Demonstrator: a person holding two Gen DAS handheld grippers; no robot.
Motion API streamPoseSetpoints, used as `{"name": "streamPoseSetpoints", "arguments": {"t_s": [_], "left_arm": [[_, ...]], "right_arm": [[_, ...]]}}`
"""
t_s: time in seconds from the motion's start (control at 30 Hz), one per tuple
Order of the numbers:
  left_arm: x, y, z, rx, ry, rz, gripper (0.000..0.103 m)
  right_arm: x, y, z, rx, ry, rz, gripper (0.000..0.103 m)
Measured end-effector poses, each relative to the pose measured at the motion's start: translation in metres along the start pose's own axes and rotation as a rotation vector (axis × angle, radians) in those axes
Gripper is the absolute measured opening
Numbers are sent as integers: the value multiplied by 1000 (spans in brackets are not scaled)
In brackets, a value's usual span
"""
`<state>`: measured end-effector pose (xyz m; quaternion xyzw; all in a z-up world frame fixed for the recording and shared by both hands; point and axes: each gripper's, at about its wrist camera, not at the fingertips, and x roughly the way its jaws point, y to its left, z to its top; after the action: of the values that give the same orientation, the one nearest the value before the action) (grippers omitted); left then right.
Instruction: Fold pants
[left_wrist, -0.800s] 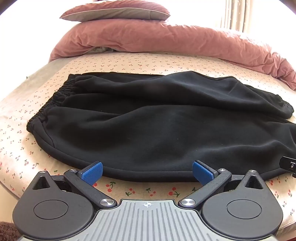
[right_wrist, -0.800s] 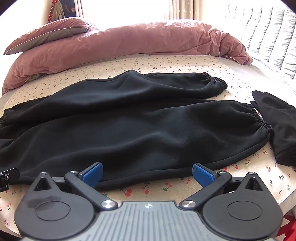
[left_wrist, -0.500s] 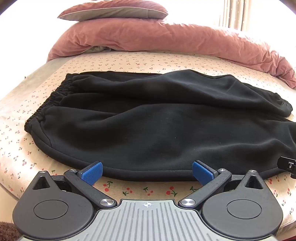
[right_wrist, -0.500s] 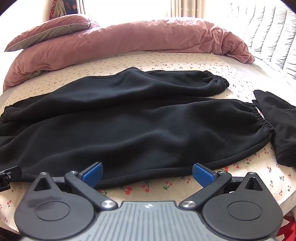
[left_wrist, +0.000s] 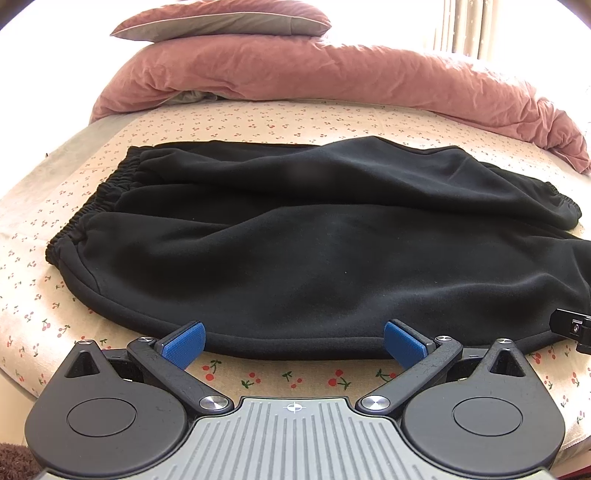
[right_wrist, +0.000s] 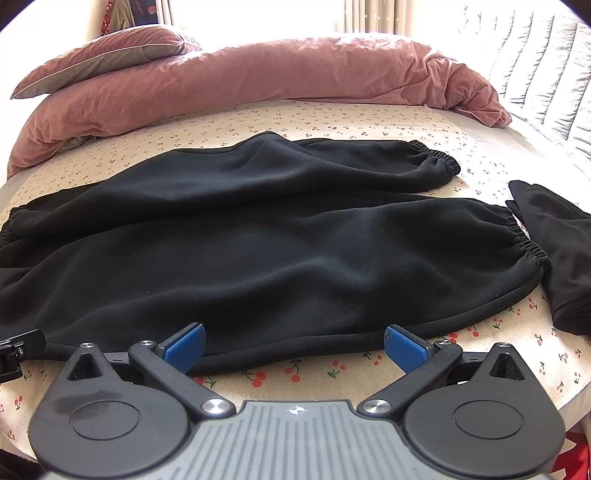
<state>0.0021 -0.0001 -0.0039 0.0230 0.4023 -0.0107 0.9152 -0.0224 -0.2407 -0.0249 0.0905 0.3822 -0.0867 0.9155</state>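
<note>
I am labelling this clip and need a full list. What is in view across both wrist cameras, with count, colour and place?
pants: one, black, spread flat across the bed, waistband to the left, leg cuffs to the right
second garment: one, black, on the bed just right of the leg cuffs
bedsheet: one, cream with small red cherries, under everything
duvet: one, dusty pink, bunched along the far side of the bed
pillow: one, pink and grey, on top of the duvet at far left
quilted cover: one, pale grey, far right
left gripper: one, black with blue pads, jaws open at the pants' near edge
right gripper: one, black with blue pads, jaws open at the near edge
</note>
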Motion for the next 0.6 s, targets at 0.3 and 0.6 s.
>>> {"name": "streamPoseSetpoints", "arguments": {"t_s": [0.3,0.6], "left_arm": [[1,0,1,-12,-8,-22,103],[2,-2,1,18,-19,1,103]], "right_arm": [[-1,-1,-1,8,-1,0,103],[-1,-1,0,14,0,-3,103]]}}
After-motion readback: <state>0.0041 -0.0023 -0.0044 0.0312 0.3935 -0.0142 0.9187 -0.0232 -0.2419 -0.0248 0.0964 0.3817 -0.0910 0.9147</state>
